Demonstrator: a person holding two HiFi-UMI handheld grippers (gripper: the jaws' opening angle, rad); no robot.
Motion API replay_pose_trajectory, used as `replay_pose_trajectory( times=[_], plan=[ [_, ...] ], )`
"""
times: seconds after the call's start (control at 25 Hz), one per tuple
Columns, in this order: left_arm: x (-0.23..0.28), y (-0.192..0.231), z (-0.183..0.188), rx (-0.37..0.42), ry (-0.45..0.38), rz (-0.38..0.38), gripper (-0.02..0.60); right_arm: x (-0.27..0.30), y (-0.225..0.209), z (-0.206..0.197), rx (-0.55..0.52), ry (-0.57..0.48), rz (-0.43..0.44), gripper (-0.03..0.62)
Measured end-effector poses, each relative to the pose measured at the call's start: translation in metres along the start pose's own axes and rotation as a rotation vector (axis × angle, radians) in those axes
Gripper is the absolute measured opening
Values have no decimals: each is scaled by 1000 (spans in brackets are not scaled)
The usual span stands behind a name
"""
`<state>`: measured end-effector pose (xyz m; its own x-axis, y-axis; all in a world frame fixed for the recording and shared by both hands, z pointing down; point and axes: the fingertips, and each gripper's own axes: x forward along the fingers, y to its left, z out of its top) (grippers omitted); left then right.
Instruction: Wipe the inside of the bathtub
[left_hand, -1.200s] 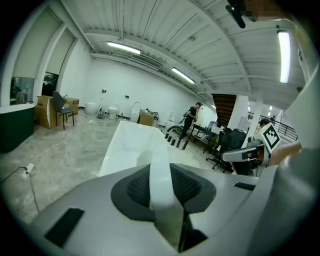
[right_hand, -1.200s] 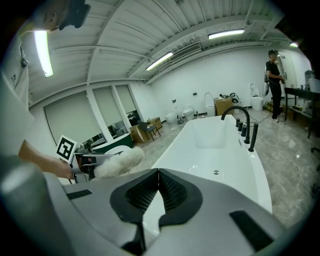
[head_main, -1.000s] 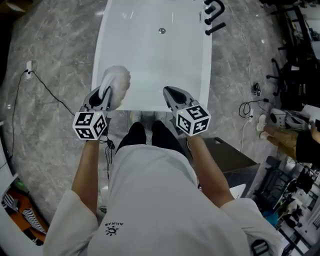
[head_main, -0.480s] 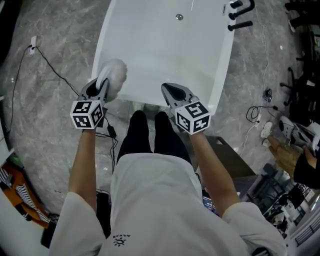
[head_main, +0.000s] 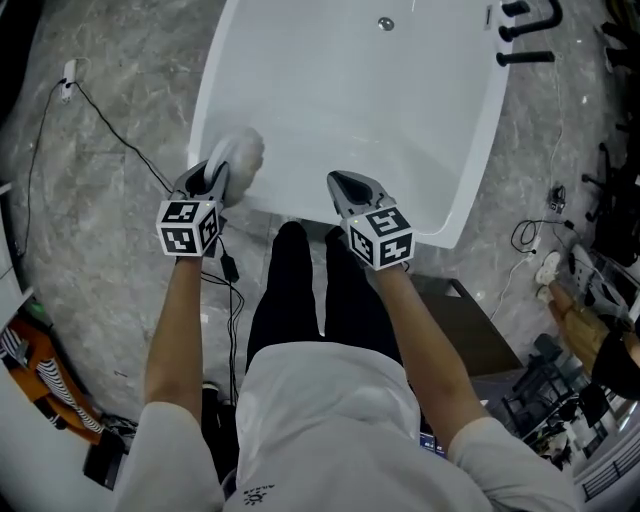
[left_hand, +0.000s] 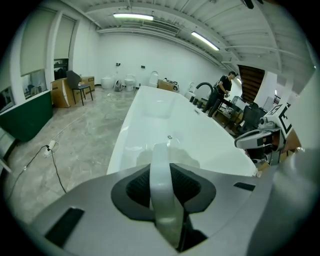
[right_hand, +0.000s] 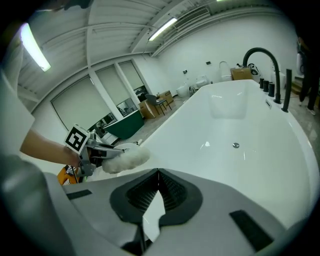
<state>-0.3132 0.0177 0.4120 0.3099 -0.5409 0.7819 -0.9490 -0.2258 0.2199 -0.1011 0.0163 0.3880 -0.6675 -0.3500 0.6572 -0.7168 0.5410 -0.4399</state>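
Left gripper (head_main: 213, 175): fingers clenched on the flat white handle (left_hand: 162, 200) of a white fluffy wiping pad (head_main: 237, 153). The pad sticks out just ahead of the fingers, at the near left rim of the long glossy white bathtub (head_main: 330, 110). Right gripper (head_main: 340, 183): fingers pressed together with nothing between them (tips over the tub's near rim). Small round metal drain (head_main: 385, 22) far ahead of both. Black faucet fittings (head_main: 520, 58) ahead and right of the right fingers.
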Motion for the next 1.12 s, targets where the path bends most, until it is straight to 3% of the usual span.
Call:
replay_pose_trajectory(
  times=[0.44, 0.64, 0.92, 1.12],
  plan=[
    [42, 30, -32, 27, 147, 20, 98, 76, 25, -20, 2, 45, 43, 20],
    [52, 34, -46, 51, 232, 44, 98, 88, 25, -23, 17, 39, 46, 19],
    [71, 30, -65, 84, 410, 14, 98, 89, 17, -33, 53, 34, 37, 20],
    [77, 26, -74, 111, 479, 10, 98, 87, 11, -35, 72, 25, 26, 20]
  ],
)
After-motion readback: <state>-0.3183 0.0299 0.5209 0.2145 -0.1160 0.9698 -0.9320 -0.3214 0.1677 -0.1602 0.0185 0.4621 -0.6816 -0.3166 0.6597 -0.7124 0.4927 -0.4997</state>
